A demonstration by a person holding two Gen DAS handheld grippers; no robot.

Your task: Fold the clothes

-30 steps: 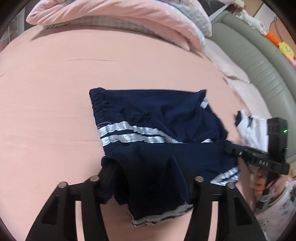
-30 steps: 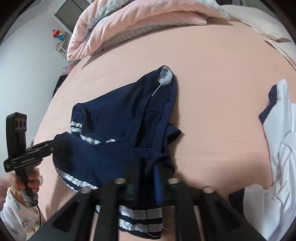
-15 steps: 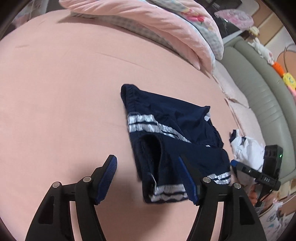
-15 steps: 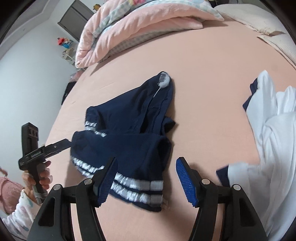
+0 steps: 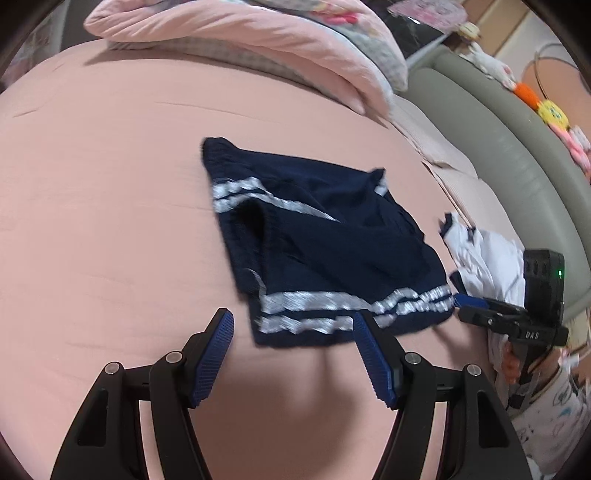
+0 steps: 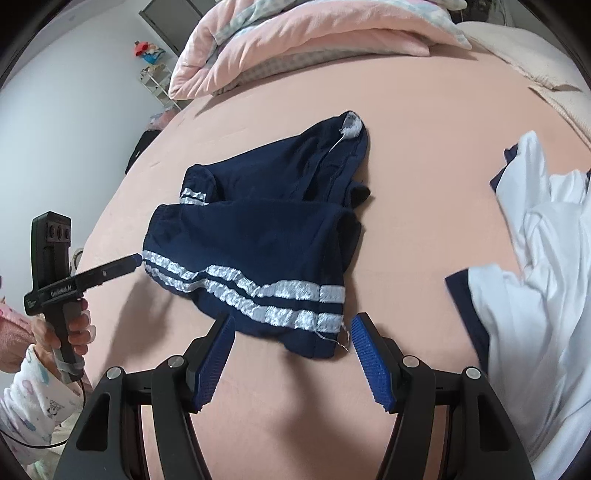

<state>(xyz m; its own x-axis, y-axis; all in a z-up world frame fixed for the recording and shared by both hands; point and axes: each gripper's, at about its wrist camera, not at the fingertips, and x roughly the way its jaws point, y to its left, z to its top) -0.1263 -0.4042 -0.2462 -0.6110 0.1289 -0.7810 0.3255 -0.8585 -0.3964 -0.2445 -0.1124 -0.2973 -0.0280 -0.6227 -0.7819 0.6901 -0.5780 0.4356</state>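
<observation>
Navy shorts (image 5: 325, 251) with paired white stripes lie folded in half on the pink bed sheet (image 5: 92, 221), striped hem nearest me. My left gripper (image 5: 293, 325) stands open just short of that hem, both blue pads clear of the cloth. In the right wrist view the same shorts (image 6: 258, 240) lie ahead of my right gripper (image 6: 291, 325), which is open too, with the hem's corner reaching between its fingertips untouched. Each gripper shows side-on in the other view: the right gripper (image 5: 465, 304) at the hem's right end, the left gripper (image 6: 135, 260) at its left end.
A white garment with navy trim lies crumpled to the right of the shorts (image 5: 487, 254) (image 6: 535, 258). A pink quilt (image 5: 240, 33) is heaped at the far end of the bed. A grey padded headboard (image 5: 498, 147) with plush toys runs along the right. A hand (image 6: 74, 332) grips the left tool.
Both grippers were shut on the shorts' edge; they have opened, let go and drawn back. The shorts now lie folded with the striped hem on top.
</observation>
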